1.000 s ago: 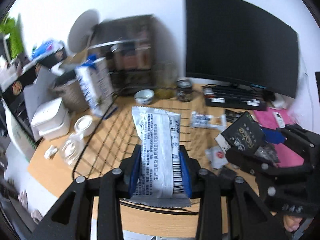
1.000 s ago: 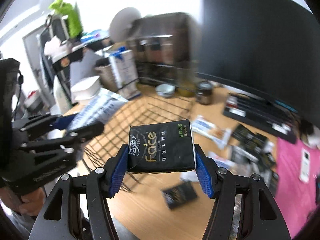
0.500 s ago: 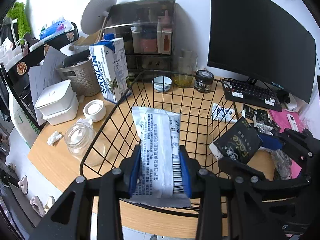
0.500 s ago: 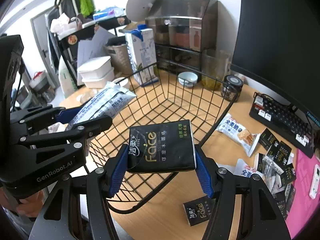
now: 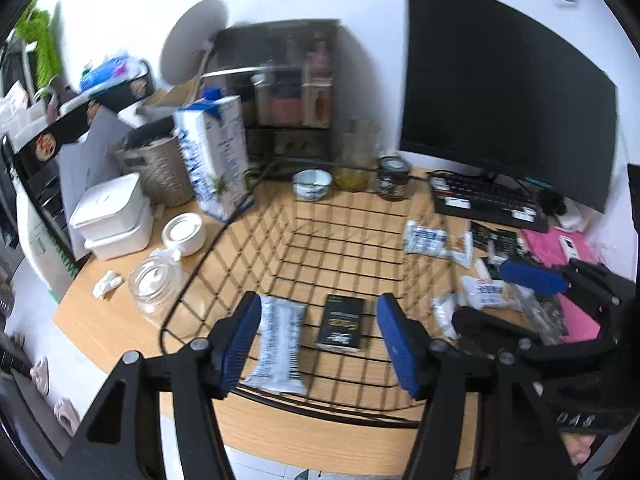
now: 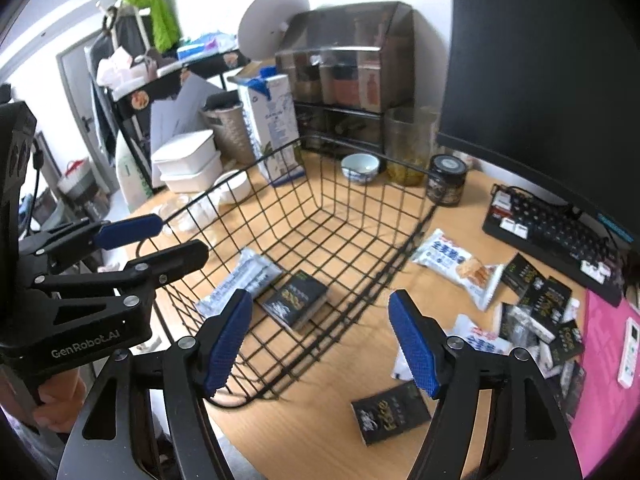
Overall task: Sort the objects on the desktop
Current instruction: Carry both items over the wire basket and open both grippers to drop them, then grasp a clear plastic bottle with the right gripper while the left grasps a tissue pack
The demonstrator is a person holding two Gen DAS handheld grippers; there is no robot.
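"GenRobot.AI" on left claw [image 6: 132, 236]

Dark monitor [image 5: 500, 92] upper right, keyboard [image 5: 488, 200] beneath; milk carton [image 5: 214, 156] left of centre, white stacked containers [image 5: 112, 216] far left, bench [image 5: 120, 320].

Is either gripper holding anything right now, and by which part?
Nothing. The left gripper and right gripper are open; the white packet and black tissue pack lie in the basket.
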